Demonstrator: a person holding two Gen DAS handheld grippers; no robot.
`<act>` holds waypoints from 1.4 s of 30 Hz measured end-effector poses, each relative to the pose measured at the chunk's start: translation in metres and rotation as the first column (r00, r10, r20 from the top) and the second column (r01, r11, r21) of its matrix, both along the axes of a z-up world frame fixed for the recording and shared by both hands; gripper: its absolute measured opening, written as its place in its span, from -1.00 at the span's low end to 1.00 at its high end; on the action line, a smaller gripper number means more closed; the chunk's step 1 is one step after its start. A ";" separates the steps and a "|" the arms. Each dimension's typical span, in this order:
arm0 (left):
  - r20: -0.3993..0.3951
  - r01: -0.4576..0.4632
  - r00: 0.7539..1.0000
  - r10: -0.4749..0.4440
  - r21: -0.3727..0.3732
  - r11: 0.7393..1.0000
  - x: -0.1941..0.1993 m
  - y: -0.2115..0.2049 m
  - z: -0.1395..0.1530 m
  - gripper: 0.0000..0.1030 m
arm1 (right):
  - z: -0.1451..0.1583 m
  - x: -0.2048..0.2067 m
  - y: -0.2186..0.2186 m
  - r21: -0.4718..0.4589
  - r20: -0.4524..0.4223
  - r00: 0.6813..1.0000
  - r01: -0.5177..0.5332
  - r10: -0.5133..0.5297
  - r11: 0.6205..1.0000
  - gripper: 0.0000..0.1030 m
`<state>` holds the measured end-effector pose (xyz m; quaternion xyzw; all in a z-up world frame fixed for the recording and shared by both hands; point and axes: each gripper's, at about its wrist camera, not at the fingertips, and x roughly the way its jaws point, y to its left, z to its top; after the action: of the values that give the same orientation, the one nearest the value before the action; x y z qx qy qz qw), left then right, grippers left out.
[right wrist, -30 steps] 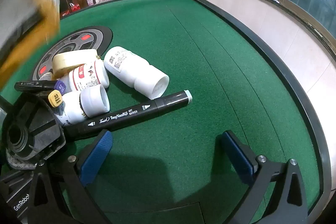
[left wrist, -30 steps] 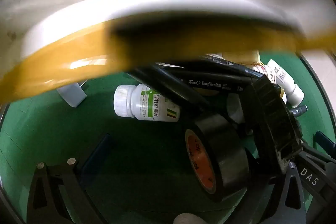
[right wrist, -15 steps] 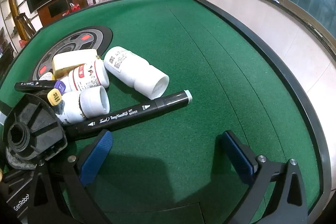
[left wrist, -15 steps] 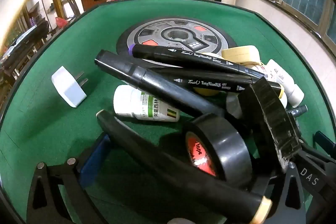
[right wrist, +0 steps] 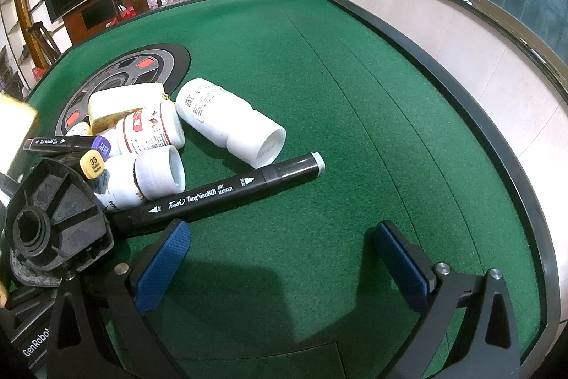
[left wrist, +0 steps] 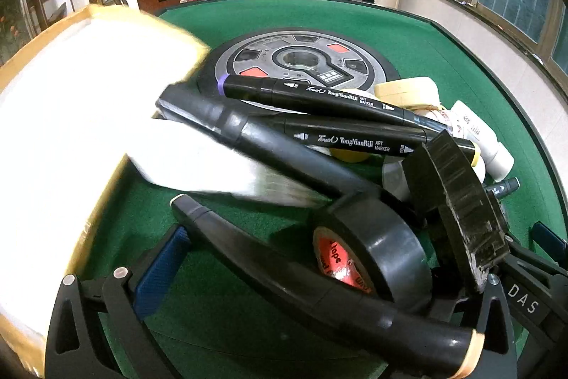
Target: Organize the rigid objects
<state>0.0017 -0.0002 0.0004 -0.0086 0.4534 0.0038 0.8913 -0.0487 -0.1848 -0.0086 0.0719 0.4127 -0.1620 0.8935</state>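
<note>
Right gripper [right wrist: 280, 258] jaws apart over bare green felt table [right wrist: 355, 95]. Left gripper: right finger hidden, state unclear. Black "Touch TongNianRiJi ART MARKER" pen [right wrist: 220, 194] lies just ahead; caps read "33" [right wrist: 93, 162], "82" [right wrist: 103, 146]. Black tape roll [left wrist: 372, 247] marked "tape".
</note>
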 end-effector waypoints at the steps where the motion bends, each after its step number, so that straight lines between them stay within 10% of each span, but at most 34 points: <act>1: 0.000 0.000 1.000 0.000 0.002 1.000 0.000 -0.001 0.000 0.99 | 0.000 0.000 0.000 0.000 0.000 1.000 0.000 0.000 1.000 0.99; 42: 0.001 -0.004 1.000 0.004 0.003 1.000 -0.002 -0.002 0.002 0.99 | 0.001 -0.001 0.000 0.001 0.000 1.000 0.000 0.000 1.000 0.99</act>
<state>-0.0004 -0.0019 0.0023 -0.0083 0.4528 0.0062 0.8916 -0.0492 -0.1852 -0.0079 0.0723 0.4129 -0.1617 0.8934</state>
